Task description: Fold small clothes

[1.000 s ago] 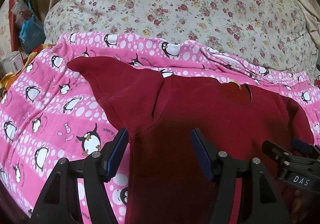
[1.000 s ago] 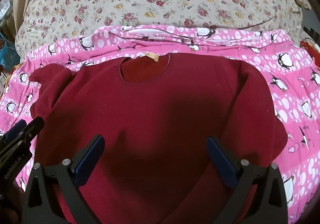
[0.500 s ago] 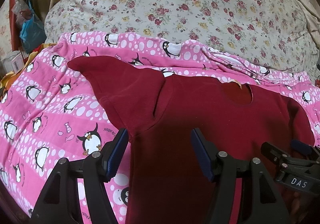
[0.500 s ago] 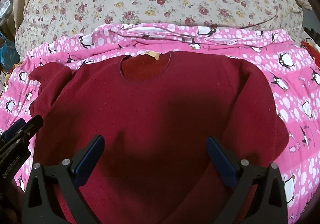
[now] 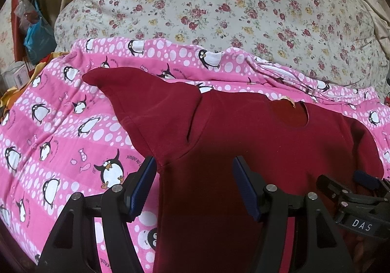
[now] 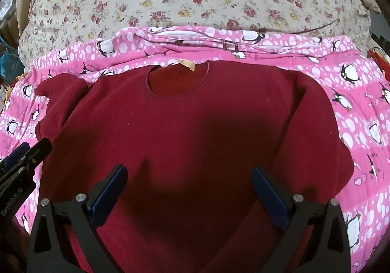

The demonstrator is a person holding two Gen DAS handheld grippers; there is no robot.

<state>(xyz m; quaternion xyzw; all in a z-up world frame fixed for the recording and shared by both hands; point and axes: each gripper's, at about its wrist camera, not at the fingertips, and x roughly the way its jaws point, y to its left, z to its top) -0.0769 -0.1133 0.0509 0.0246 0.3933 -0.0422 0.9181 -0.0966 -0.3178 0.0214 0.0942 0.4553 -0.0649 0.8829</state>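
The left matte-black two-finger gripper (image 5: pixel 193 184) carries flat navy-blue pads (image 5: pixel 143 185) and round silver screws. The right matte-black gripper (image 6: pixel 189 196) matches, navy pads (image 6: pixel 109 196) included. White lettering reads "DAS" at lower right, "GenRobot.AI" at lower left.

Both cameras sit low, close above the bed, each looking forward between its own fingers toward the floral pillow (image 5: pixel 243 19). The left gripper (image 5: pixel 195 185) views the maroon top (image 6: pixel 195 131) from its left edge; the right gripper (image 6: pixel 190 190) faces it squarely. Each view catches the other gripper at its side.
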